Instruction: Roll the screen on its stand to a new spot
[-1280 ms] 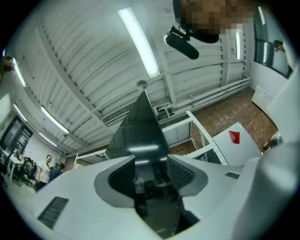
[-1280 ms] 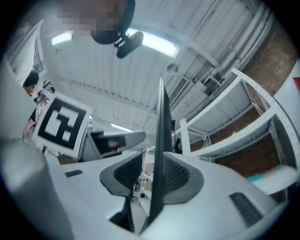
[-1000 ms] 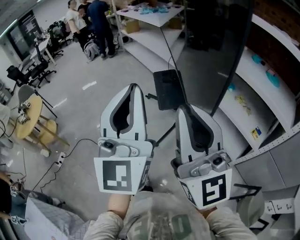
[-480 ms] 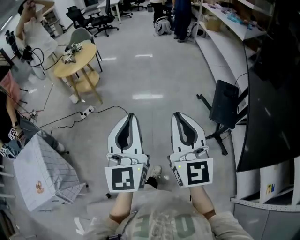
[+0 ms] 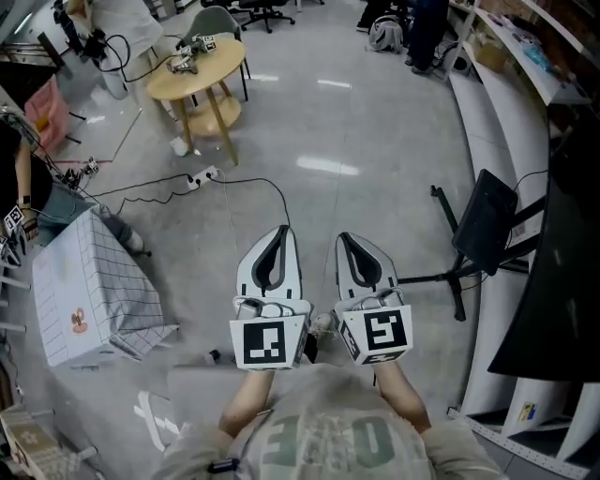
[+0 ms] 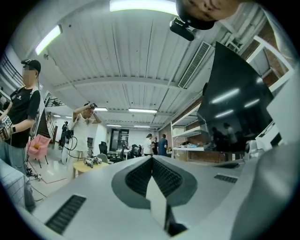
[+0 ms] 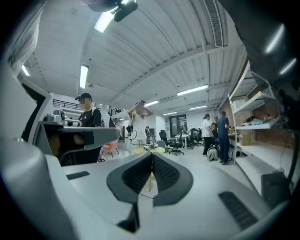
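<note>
Cool white ceiling strip lights [image 6: 140, 5] light the room evenly. The scene is bright with only faint, soft shadows. The glossy floor [image 5: 375, 187] throws back pale patches of glare in the head view, and the dark screen [image 6: 234, 101] mirrors the tubes as bright streaks. The wide lens bows both gripper views strongly, with black corners and lines curving toward the rim. The near pale shells of the left gripper [image 6: 151, 158] and right gripper [image 7: 151, 154] look soft, while the far room is fairly sharp.
</note>
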The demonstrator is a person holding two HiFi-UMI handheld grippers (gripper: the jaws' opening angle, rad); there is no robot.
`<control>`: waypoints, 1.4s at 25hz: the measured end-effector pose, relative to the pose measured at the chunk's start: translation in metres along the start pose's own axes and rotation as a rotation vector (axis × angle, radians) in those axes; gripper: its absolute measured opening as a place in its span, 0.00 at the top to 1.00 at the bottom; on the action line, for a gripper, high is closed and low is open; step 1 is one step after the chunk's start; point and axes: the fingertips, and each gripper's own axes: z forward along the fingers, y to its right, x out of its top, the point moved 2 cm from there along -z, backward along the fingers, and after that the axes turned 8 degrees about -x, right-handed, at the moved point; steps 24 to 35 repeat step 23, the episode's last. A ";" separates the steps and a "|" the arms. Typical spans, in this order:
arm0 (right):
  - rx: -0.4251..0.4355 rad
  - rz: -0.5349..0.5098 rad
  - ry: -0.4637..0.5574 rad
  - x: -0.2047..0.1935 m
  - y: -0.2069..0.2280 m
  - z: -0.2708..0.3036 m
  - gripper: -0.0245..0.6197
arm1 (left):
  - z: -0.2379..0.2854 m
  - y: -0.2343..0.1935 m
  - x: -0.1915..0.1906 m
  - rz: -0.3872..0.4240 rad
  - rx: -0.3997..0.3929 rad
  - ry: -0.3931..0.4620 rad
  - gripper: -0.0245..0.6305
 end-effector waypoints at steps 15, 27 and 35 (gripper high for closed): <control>0.010 0.003 -0.011 -0.005 0.007 0.009 0.93 | 0.012 0.001 -0.004 -0.002 0.010 -0.020 0.94; 0.016 -0.030 0.000 0.001 -0.003 0.011 0.93 | 0.007 -0.008 -0.002 -0.004 0.014 -0.017 0.94; 0.016 -0.030 0.000 0.001 -0.003 0.011 0.93 | 0.007 -0.008 -0.002 -0.004 0.014 -0.017 0.94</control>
